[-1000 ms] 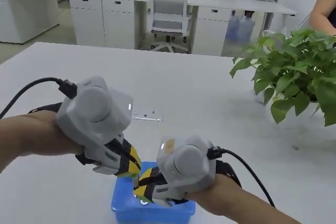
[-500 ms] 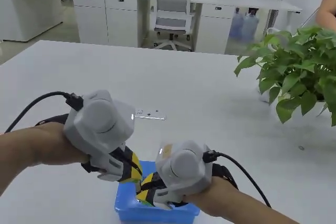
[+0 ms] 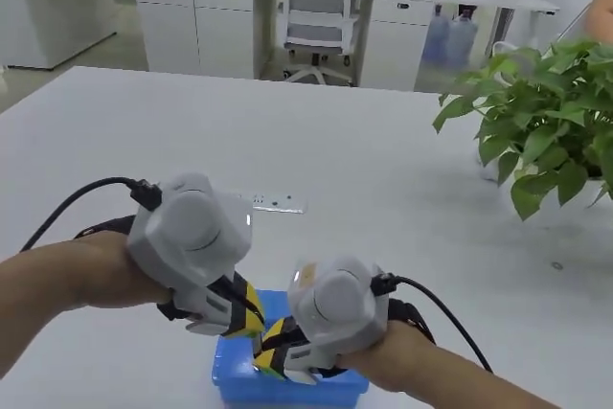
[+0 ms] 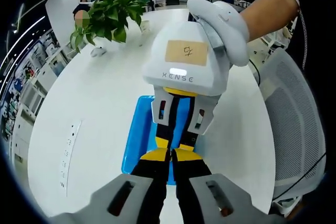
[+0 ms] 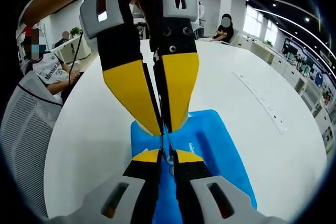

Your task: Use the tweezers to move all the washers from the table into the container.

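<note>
L gripper (image 4: 171, 156) & R gripper (image 5: 168, 157) jaws both pinched shut, tip-to-tip straight above the container (image 5: 218, 145), can't tell what's held tbh.

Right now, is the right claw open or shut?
Shut: the right claw has its yellow tips nearly touching, over the blue container.

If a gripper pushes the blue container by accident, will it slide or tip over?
The blue container looks low and wide, so it probably would not tip. It seems to be thin plastic, likely light, and the table looks smooth, so a nudge from the right gripper may well slide it.
</note>
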Available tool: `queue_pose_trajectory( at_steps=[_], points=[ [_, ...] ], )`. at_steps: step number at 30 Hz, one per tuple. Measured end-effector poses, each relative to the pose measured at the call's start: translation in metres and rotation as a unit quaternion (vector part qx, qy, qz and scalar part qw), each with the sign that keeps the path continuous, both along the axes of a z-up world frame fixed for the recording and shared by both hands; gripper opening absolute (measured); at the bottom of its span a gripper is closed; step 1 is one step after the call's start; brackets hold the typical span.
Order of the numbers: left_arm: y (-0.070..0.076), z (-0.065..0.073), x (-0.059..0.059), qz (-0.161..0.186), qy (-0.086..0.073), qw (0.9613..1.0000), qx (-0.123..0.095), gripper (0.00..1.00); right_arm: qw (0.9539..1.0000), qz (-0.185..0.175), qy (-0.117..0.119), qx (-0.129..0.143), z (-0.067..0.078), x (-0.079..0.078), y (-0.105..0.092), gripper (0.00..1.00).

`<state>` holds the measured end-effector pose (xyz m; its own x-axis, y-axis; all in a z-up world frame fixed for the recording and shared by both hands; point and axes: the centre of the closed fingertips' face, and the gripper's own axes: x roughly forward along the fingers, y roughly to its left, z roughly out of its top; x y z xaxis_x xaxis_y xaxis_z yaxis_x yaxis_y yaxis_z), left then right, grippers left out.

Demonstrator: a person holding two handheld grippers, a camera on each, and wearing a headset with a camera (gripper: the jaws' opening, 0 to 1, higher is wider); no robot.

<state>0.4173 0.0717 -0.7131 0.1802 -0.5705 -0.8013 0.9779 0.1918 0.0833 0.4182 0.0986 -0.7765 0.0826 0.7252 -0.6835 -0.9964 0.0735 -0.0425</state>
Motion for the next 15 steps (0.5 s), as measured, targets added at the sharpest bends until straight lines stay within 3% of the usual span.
queue_pose_trajectory(
  at_steps=[15],
  points=[
    [-0.0019, 0.0020, -0.0008, -0.004, 0.002, 1.0000, -0.004, 0.06, 1.0000, -0.002, 0.001, 0.002, 0.0015, 0.0003, -0.0007, 0.12]
  ],
)
